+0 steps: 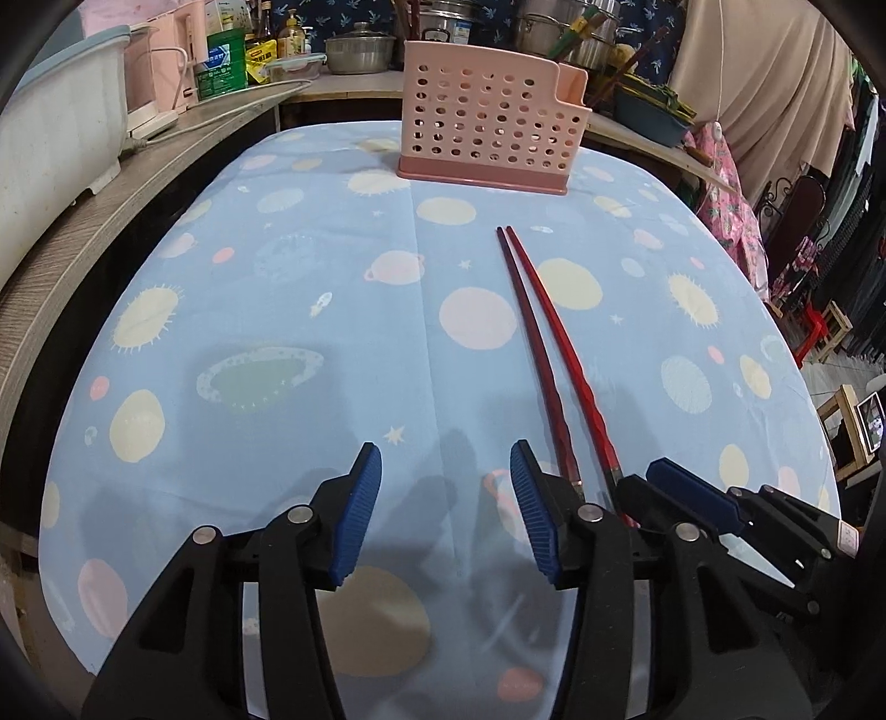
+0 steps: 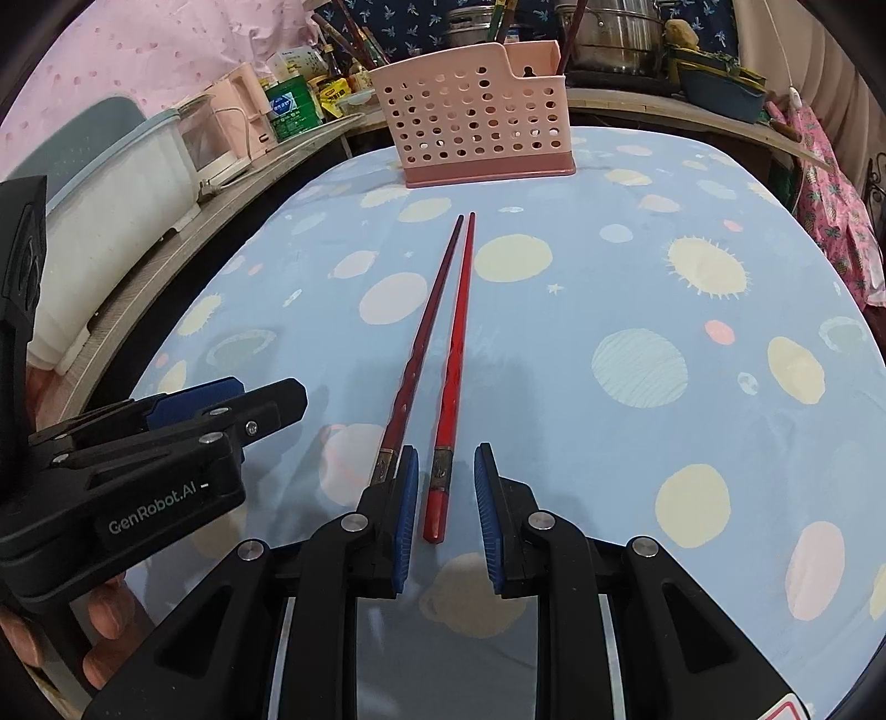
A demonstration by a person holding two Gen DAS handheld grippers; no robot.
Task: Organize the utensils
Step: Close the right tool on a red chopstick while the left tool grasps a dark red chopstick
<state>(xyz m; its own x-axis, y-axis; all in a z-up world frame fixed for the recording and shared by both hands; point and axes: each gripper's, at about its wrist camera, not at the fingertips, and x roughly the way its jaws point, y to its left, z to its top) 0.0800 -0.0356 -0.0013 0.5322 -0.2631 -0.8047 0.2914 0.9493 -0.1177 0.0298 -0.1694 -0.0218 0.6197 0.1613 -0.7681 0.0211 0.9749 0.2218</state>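
Note:
Two red chopsticks (image 1: 545,354) lie side by side on the blue planet-print tablecloth (image 1: 277,310), tips toward a pink perforated utensil holder (image 1: 487,133) at the far edge. My right gripper (image 2: 446,459) is open, low over their near ends. The brighter chopstick (image 2: 457,332) has its butt between the blue pads (image 2: 407,515) with a gap on each side. The darker chopstick (image 2: 426,327) ends beside the left finger. My left gripper (image 1: 444,459) is open and empty, just left of the chopsticks. The holder (image 2: 476,127) stands upright.
A wooden shelf (image 1: 83,238) along the left carries a white tub (image 1: 55,138), a pink appliance and a green canister (image 1: 224,63). Metal pots (image 1: 360,50) crowd the back counter. Clothing hangs at the right. A person's fingers (image 2: 105,615) hold the left gripper's handle.

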